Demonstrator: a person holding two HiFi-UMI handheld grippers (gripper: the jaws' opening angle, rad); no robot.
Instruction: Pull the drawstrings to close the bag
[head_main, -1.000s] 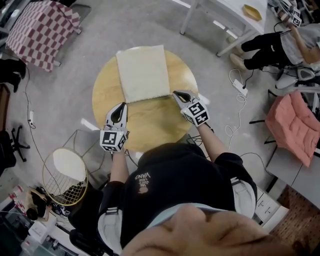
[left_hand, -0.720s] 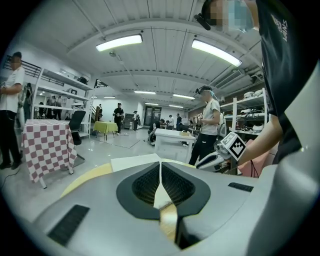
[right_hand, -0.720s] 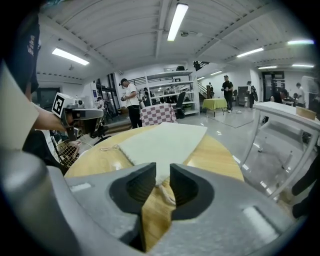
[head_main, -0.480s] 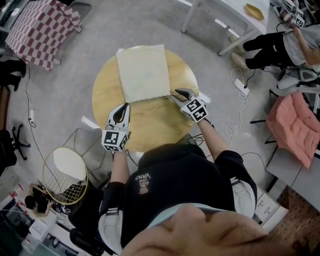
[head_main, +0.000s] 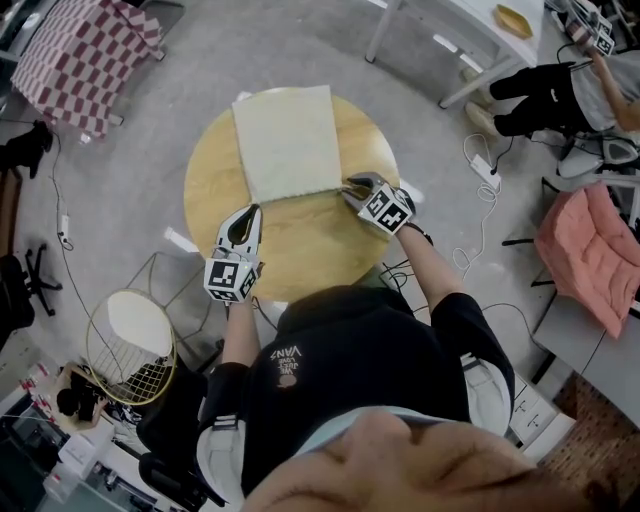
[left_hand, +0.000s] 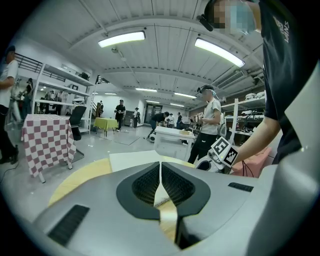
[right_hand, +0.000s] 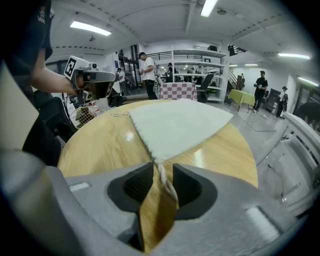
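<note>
A cream drawstring bag (head_main: 287, 140) lies flat on the far half of the round wooden table (head_main: 300, 250). My right gripper (head_main: 352, 185) is down at the bag's near right corner. In the right gripper view its jaws have just been opening and now stand apart (right_hand: 162, 167). The cream drawstring (right_hand: 165, 184) runs from the bag's corner (right_hand: 175, 122) through the gap, and the pads do not press on it. My left gripper (head_main: 246, 212) hovers over the table's near left, apart from the bag. Its tips (left_hand: 160, 166) meet with nothing between them.
A wire basket stool (head_main: 130, 350) stands to the near left of the table. A checkered cloth (head_main: 85, 55) is at the far left, and a white table (head_main: 455, 35) and a seated person (head_main: 560, 90) at the far right. Cables (head_main: 480, 190) and a pink cushion (head_main: 590, 250) lie to the right.
My right gripper has sunk toward the table at the bag's near right corner and rolled a little. Its jaws went from shut to apart. The left gripper has stayed put.
</note>
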